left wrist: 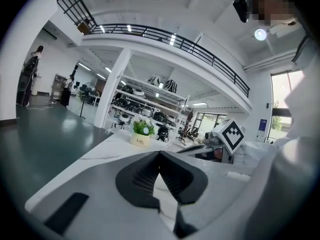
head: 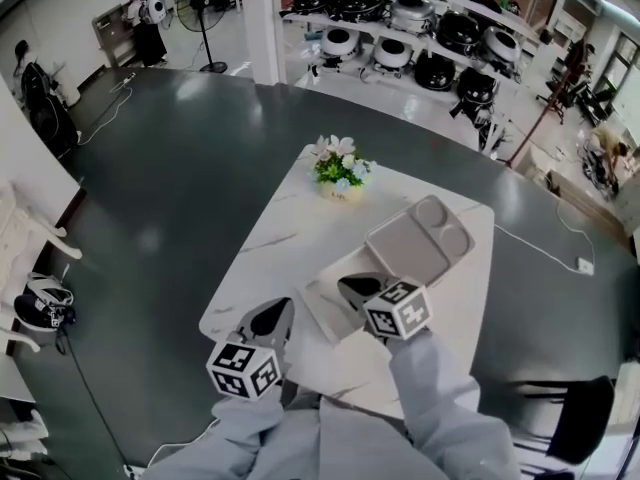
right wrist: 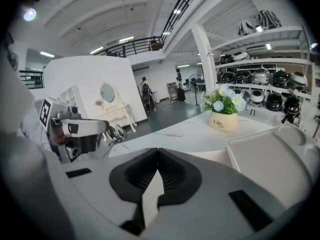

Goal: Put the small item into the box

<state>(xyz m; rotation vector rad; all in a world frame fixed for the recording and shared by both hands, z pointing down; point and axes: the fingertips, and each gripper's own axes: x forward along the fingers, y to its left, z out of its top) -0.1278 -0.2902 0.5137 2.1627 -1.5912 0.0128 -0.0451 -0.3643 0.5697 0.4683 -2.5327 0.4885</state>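
My left gripper (head: 280, 313) hovers over the near part of the white marble table (head: 290, 218), and its jaws meet at the tips (left wrist: 160, 154) with nothing between them. My right gripper (head: 347, 286) is just to its right, above a shallow white box (head: 325, 313). Its jaws (right wrist: 158, 152) are also shut and hold nothing. Each gripper shows in the other's view: the right gripper (left wrist: 200, 146) and the left gripper (right wrist: 82, 129). I see no small loose item in any view.
A grey compartment tray (head: 420, 240) lies on the table beyond the right gripper and shows as the tray (right wrist: 275, 159) at the right. A flower pot (head: 342, 173) stands at the far end. Dark floor surrounds the table, with shelves of cookers (head: 420, 28) behind.
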